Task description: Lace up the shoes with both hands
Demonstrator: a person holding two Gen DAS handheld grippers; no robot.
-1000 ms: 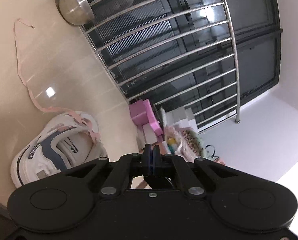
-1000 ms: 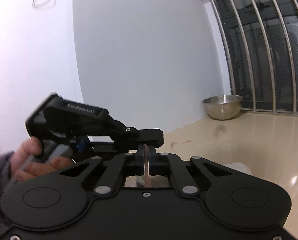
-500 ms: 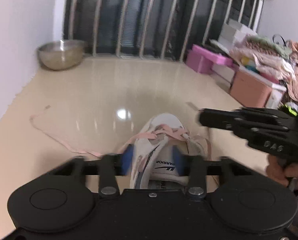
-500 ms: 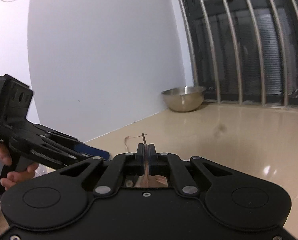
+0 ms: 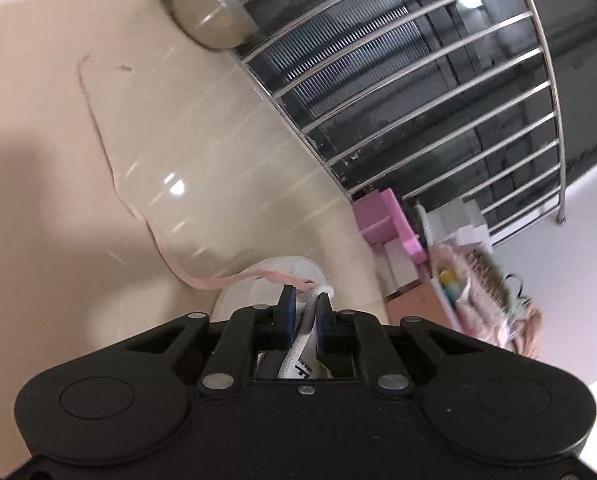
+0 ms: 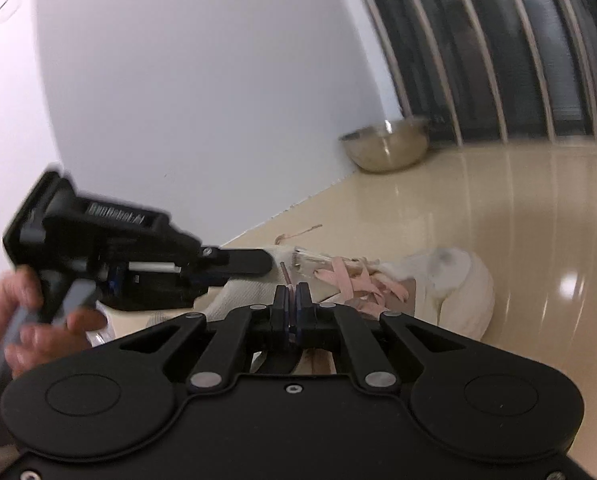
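Left gripper [image 5: 306,304] now clamped on shoe [image 6: 450,280] tongue; right gripper [image 6: 292,300] pinching lace [image 6: 286,272]

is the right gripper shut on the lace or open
Shut on the lace. In the right wrist view the right gripper has its pads together, and the pink lace tip sticks up between them, above the shoe.
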